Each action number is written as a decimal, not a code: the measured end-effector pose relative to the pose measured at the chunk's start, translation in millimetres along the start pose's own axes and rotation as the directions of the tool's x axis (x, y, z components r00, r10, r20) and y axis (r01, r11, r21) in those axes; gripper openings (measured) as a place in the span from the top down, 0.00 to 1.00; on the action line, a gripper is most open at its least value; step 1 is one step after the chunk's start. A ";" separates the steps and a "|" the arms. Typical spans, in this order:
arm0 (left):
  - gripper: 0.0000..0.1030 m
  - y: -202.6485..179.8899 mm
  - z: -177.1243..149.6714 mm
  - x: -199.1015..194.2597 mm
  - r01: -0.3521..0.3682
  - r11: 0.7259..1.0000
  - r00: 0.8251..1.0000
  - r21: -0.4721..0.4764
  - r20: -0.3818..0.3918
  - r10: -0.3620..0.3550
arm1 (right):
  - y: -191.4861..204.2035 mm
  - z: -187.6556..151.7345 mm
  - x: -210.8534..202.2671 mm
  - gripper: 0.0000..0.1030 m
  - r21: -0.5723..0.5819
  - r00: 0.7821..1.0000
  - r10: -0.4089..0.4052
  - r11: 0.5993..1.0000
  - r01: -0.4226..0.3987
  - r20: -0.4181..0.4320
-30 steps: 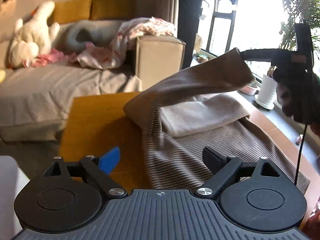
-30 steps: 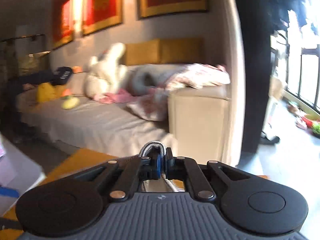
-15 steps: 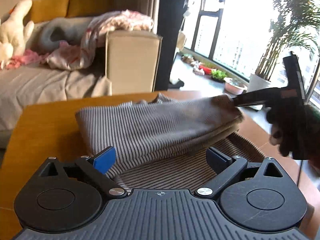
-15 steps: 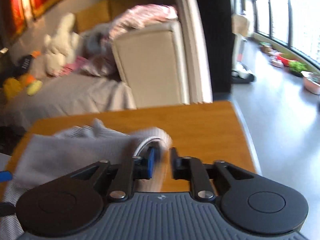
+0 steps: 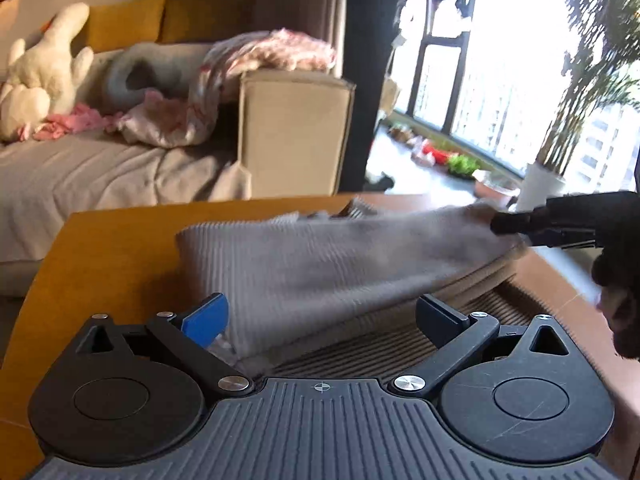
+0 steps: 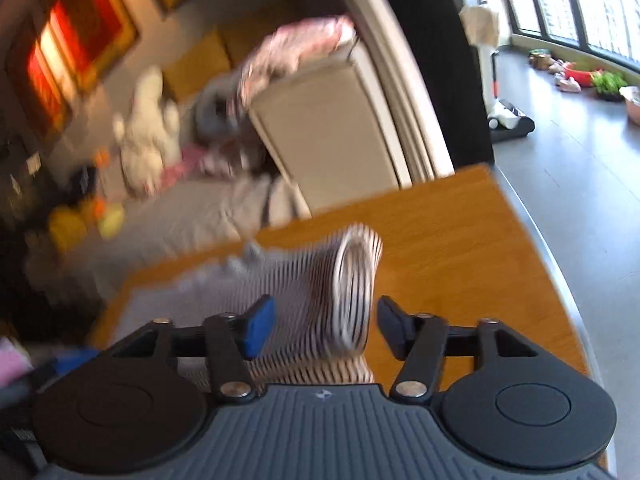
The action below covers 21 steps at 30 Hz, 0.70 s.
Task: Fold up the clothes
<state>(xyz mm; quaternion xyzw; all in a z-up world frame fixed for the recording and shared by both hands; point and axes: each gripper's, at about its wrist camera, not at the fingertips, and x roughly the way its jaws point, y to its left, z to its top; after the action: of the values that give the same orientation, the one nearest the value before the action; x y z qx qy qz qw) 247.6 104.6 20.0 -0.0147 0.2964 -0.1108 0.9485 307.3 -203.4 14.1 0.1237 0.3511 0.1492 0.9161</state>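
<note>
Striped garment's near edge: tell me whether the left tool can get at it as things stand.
Probably yes. The left tool is open, and the striped garment lies on the table right between its fingers, with nothing in front. The right tool is open too.

Garment [image 5: 320,264] lies on the table [image 5: 112,248]; sofa [image 5: 120,176] behind, plant [image 5: 576,80] at right

i count one striped garment [image 5: 320,268] on one wooden table [image 5: 116,248]. two grippers over that table: my left gripper [image 5: 322,318], my right gripper [image 6: 326,326]. beyond the table, one sofa [image 5: 112,168] carrying one white plush toy [image 5: 40,84], one grey ring pillow [image 5: 132,76], one pink blanket [image 5: 264,52]. right of the table, one potted plant [image 5: 576,100].
</note>
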 end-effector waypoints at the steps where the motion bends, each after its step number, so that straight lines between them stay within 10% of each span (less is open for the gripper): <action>1: 0.01 2.0 -2.3 2.0 -0.020 1.000 1.000 0.009 -0.012 0.020 | 6.0 -1.4 -0.8 0.72 -0.023 1.000 -0.002 1.000 0.002 0.011; 12: 0.01 8.9 19.3 -10.1 0.006 0.996 0.991 -0.087 0.131 0.006 | -1.9 -2.5 12.6 0.69 -0.001 0.999 -0.039 0.999 0.039 -0.021; 21: 0.01 -3.1 6.0 27.7 0.026 0.997 0.998 -0.076 0.050 -0.022 | 25.6 19.4 -24.0 0.31 -0.079 0.986 -0.059 0.994 0.072 0.158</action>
<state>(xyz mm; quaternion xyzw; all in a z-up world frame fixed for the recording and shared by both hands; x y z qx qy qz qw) 272.5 95.3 9.8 -0.0575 0.2769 -0.1104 0.9528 298.7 -190.8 51.1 0.0846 0.2758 0.1233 0.9495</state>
